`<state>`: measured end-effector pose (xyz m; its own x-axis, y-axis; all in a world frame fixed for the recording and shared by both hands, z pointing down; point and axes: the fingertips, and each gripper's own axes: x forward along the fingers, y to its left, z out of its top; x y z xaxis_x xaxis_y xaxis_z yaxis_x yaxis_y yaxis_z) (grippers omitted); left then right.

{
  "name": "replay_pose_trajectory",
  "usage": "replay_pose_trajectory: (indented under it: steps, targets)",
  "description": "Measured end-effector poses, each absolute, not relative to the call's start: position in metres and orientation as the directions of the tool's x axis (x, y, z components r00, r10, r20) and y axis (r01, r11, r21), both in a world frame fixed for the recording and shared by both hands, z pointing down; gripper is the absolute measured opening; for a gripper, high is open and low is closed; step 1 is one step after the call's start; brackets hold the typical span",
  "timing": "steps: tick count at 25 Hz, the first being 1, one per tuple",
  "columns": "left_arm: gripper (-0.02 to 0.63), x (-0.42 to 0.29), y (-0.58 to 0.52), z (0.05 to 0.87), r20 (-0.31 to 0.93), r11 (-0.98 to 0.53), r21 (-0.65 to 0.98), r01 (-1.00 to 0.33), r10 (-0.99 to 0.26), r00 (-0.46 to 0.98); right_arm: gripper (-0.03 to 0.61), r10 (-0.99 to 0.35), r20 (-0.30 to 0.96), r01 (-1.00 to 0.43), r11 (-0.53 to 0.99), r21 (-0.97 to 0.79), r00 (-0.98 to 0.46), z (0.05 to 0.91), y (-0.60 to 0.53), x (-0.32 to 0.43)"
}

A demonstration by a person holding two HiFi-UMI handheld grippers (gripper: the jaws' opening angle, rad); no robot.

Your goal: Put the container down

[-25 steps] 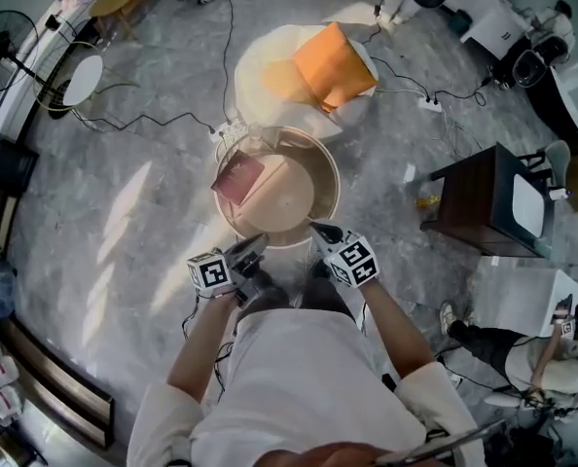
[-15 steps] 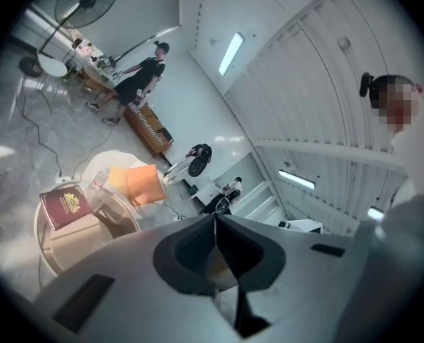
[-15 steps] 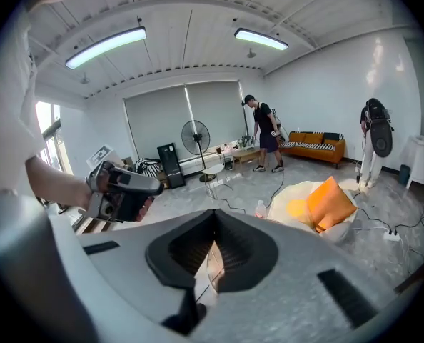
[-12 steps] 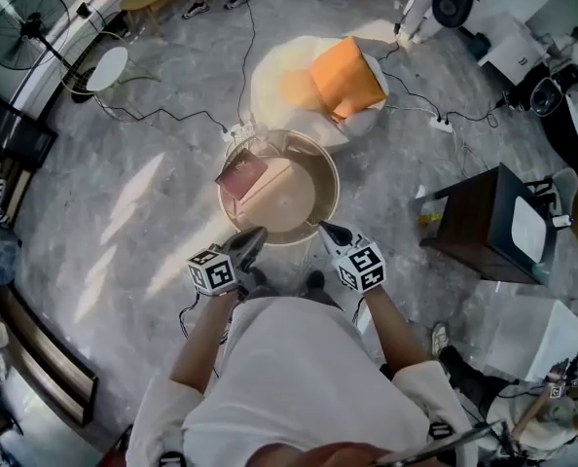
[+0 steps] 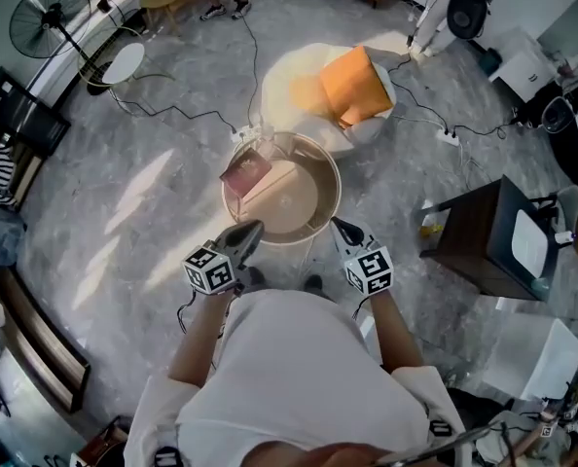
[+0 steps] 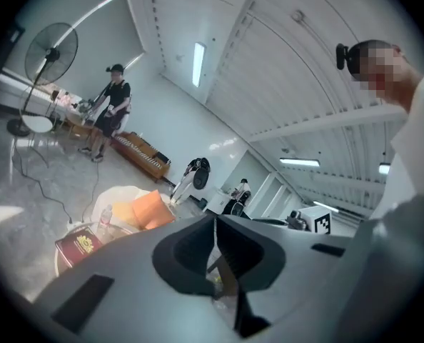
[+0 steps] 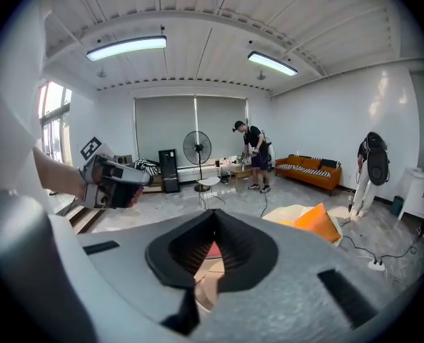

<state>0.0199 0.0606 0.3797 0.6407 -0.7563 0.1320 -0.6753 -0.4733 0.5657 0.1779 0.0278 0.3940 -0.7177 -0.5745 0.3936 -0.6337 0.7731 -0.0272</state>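
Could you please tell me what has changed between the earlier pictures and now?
The two grippers have spread wider apart at the near rim of the container: the right gripper has shifted outward to its right edge, while the left gripper has barely moved. Nothing was taken or let go, and both stay shut and empty. The container still stands on the floor with the red book inside.

The floor (image 5: 124, 202) is polished grey stone, veined and glossy where light falls. The round bench (image 5: 308, 207) has a smooth, satin beige top; at its 10 o'clock lies a maroon box (image 5: 246, 173) of smooth card. Beyond the bench at 12 o'clock, an orange cushion (image 5: 352, 86) is matt cloth. The left tongs (image 5: 253, 227) and right tongs (image 5: 340, 225) are matt grey plastic with ribbed black pads (image 7: 176, 252).
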Motion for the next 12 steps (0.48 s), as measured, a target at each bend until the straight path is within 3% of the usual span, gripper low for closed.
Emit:
replay_pose_trajectory:
  steps: [5,12]
  targets:
    - [0.017,0.018,0.061,0.366,0.118,-0.493,0.427,-0.758,-0.801,0.587,-0.005,-0.571,0.384,-0.612,0.791,0.019,-0.725,0.390,0.031,0.184]
    - [0.015,0.014,0.061,0.359,0.111,-0.489,0.389,-0.781,-0.816,0.567,-0.005,-0.576,0.368,-0.604,0.796,0.045,-0.730,0.380,0.026,0.189]
